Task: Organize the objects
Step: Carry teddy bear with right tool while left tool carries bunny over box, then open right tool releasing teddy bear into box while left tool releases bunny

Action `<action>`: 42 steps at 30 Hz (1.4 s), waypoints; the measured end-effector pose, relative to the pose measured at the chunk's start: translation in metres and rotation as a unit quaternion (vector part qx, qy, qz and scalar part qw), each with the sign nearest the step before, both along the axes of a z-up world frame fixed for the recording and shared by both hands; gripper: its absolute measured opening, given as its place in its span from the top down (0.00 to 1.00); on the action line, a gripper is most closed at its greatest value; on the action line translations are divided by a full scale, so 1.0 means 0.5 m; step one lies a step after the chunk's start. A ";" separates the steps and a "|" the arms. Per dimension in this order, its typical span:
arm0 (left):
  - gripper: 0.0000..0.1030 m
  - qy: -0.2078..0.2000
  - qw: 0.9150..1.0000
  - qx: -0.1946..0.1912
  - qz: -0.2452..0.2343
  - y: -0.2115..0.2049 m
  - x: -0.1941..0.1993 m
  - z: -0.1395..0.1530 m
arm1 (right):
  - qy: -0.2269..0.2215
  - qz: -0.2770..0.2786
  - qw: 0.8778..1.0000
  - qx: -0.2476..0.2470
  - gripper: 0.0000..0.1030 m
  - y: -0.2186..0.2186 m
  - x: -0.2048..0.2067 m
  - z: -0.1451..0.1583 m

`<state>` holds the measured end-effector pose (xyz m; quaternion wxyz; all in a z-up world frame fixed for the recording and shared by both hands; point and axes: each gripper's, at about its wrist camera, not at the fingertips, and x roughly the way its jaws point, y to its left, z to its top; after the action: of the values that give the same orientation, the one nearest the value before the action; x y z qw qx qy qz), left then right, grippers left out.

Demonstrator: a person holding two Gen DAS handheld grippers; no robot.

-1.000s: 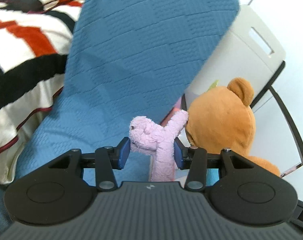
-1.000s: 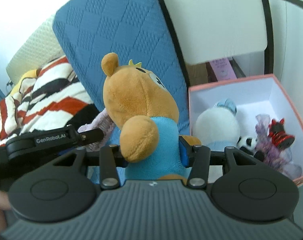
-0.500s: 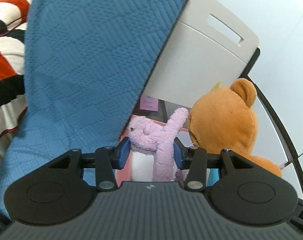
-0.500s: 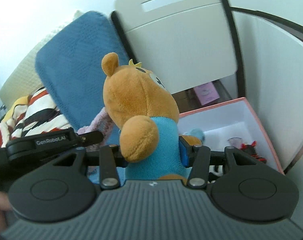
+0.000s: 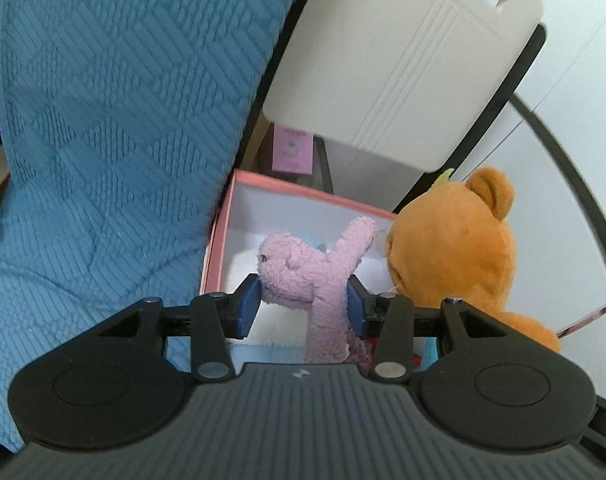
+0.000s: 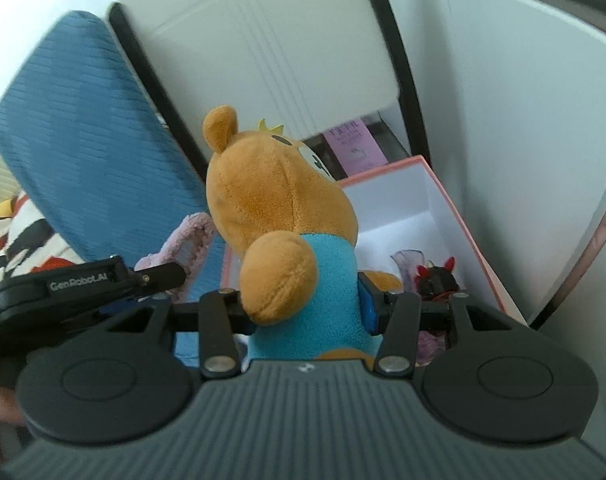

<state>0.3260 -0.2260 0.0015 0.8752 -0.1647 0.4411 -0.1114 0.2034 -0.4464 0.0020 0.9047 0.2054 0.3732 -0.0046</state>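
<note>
A home bedroom: a blue quilted bedspread (image 5: 115,128), a striped blanket (image 6: 27,236), and a pink storage box (image 6: 467,240) holding soft toys.

R gripper (image 6: 303,304) clamped on brown bear (image 6: 275,216) (blue shirt), held above pink-rimmed box (image 6: 459,216). Red-black toy (image 6: 437,280) inside box. L gripper (image 6: 163,276) w/ pink plush (image 6: 183,240) just beside.

Blue quilted cushion (image 5: 115,128) on the left, beige plastic panel with a slot handle (image 5: 399,60) leaning behind it. Small pink card (image 5: 291,154) stands below the panel. Striped red-black-white fabric (image 6: 27,236) far left.
</note>
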 end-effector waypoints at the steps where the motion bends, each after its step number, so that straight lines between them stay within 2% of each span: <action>1: 0.50 0.006 1.000 0.002 -0.001 -0.005 0.008 -0.014 | 0.002 -0.004 1.000 -0.001 0.51 -0.004 0.005 -0.011; 11: 0.50 0.049 0.999 0.014 -0.010 -0.009 0.030 -0.107 | 0.050 -0.001 0.999 0.002 0.51 -0.009 0.048 -0.125; 16: 0.50 0.056 0.998 0.013 -0.012 -0.010 0.038 -0.116 | 0.053 0.000 0.999 -0.003 0.49 -0.004 0.053 -0.137; 21: 0.48 0.057 0.998 0.009 -0.014 -0.006 0.038 -0.105 | 0.056 -0.010 0.998 -0.009 0.39 -0.006 0.050 -0.132; 25: 0.44 0.048 0.999 0.012 -0.017 -0.001 0.030 -0.080 | 0.054 -0.021 0.998 -0.011 0.27 -0.014 0.047 -0.118; 33: 0.44 0.014 0.999 0.011 -0.034 0.008 -0.005 0.000 | 0.019 -0.030 0.999 -0.022 0.29 -0.011 0.014 -0.037; 42: 0.44 -0.029 0.998 0.019 -0.050 0.045 -0.088 0.100 | -0.022 -0.028 0.999 -0.031 0.29 0.027 -0.054 0.072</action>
<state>0.2818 -0.2037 0.0517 0.8840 -0.1221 0.4253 -0.1510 0.1762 -0.4327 0.0380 0.9180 0.1880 0.3473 -0.0367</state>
